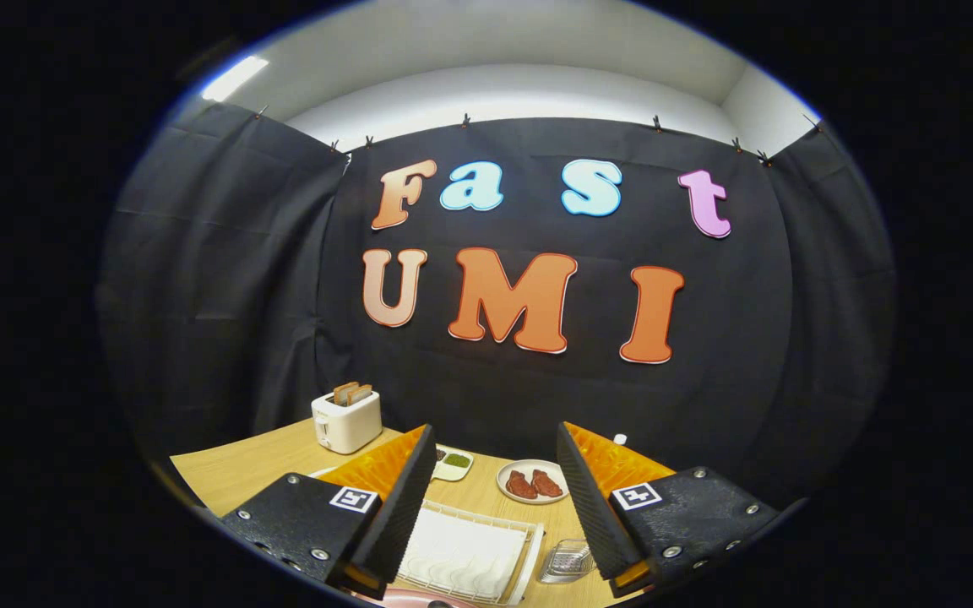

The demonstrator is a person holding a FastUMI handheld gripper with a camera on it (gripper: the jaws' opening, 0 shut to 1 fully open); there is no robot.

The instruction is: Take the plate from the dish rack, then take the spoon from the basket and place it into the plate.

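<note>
My gripper (495, 431) is open and held above the wooden table (233, 477), with nothing between its fingers. Below and between the fingers lies a white wire dish rack (478, 512) with a white mat in it. A pinkish rounded rim, perhaps the plate (406, 599), peeks out at the rack's near end, mostly hidden. A small clear basket (567, 561) sits right of the rack, beside the right finger. I cannot make out a spoon in it.
A white toaster (346, 420) with two slices of bread stands at the back left. Beyond the fingers are a white plate with two red pieces of food (533, 482) and a small dish with green filling (453, 462). Black cloth walls close the back.
</note>
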